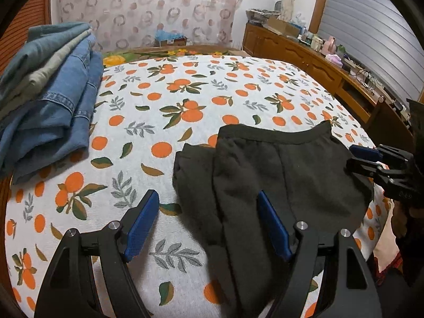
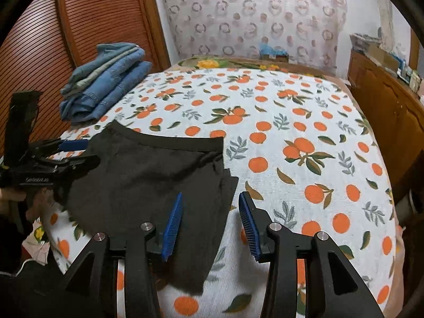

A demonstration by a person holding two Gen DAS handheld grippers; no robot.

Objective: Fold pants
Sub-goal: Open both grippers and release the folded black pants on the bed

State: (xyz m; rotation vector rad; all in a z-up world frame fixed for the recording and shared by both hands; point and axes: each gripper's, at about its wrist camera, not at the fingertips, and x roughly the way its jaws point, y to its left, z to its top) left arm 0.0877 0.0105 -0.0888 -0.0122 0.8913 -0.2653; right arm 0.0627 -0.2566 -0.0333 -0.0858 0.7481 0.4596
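A bedspread (image 1: 238,84) printed with oranges and leaves covers the bed, and a stack of folded denim and grey-green clothes (image 1: 50,92) sits at its far left corner, beside a slatted wooden door (image 2: 87,23). Behind the bed hangs a sheer curtain (image 1: 148,8) patterned with rings, with a cardboard box under blue plastic (image 1: 169,38) at its foot. A long wooden cabinet (image 1: 299,53) along the right wall carries boxes, bottles and cables.

Pants (image 1: 278,175) lower end cut off; sideboard clutter (image 1: 331,47) indistinct
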